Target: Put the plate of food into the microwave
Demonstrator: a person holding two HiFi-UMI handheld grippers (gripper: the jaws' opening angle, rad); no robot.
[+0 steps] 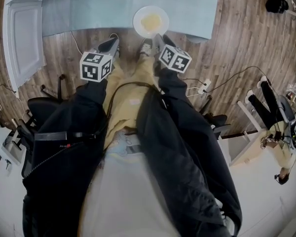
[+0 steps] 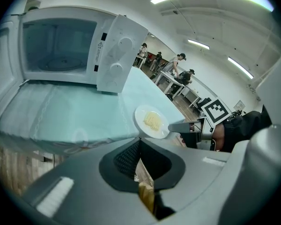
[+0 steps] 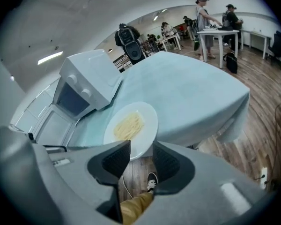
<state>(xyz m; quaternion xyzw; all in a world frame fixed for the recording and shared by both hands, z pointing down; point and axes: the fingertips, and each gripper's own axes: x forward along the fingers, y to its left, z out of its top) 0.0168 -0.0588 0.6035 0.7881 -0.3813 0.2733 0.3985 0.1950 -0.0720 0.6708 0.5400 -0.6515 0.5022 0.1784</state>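
Our right claw [image 3: 141,149] hangs released just short of the plate of food [image 3: 148,116] at the worktop's [image 3: 192,93] near edge; our left claw [image 2: 139,143] is clenched empty; the microwave [image 2: 61,46] stands open.

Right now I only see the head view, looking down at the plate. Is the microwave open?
Observer: Yes. The left gripper view shows the microwave open, and its inside looks bare.
Operator: What food is that yellow stuff?
Observer: In the right gripper view it looks like pale noodles on the white plate.
Operator: Is the right gripper holding the plate?
Observer: No. The right gripper has its fingers apart. They are not pressing on the plate, whose rim shows at their tips.
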